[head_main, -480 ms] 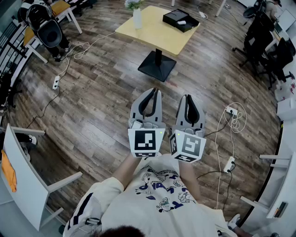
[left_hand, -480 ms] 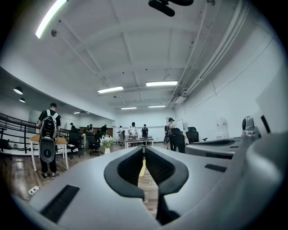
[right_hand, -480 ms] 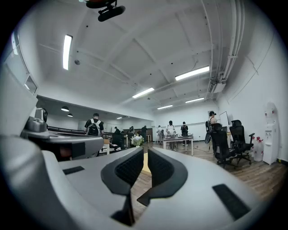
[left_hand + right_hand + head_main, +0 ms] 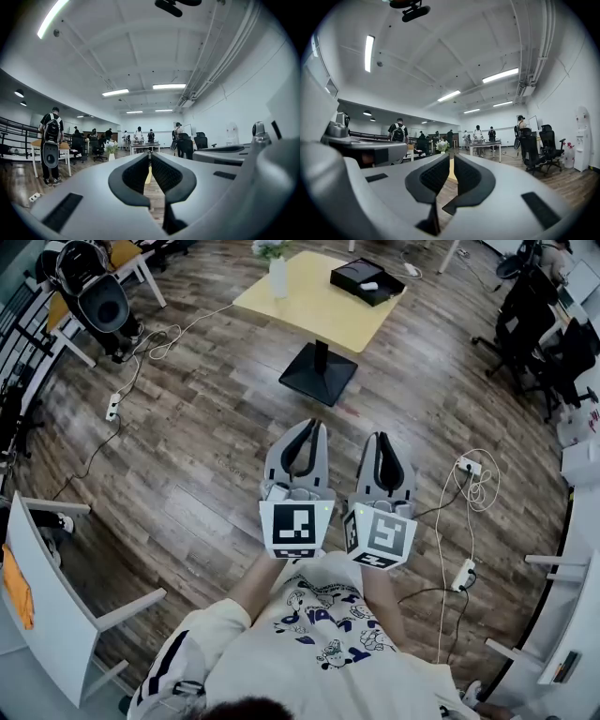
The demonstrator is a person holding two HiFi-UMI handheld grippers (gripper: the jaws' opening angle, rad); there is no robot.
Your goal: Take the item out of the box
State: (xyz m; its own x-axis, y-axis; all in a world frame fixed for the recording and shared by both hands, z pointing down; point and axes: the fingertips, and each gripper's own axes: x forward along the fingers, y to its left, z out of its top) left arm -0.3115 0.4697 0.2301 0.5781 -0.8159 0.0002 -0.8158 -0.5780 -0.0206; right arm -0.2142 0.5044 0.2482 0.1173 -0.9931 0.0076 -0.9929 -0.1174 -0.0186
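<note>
the person is holding the left gripper [image 4: 310,425] and the right gripper [image 4: 382,436] side by side in front of the chest, above the wooden floor [image 4: 187,437], both pointing toward the yellow bench [image 4: 309,310] well ahead. the left gripper's fingers [image 4: 133,173] are pressing together with nothing between them, and the right gripper's fingers [image 4: 431,180] are closing on nothing too, only a sliver showing between their tips. the black box [image 4: 349,276] is lying open at the bench's far right corner with a small white item [image 4: 368,285] inside, well apart from both grippers, and a white vase [image 4: 278,277] of flowers is standing at the far left.
</note>
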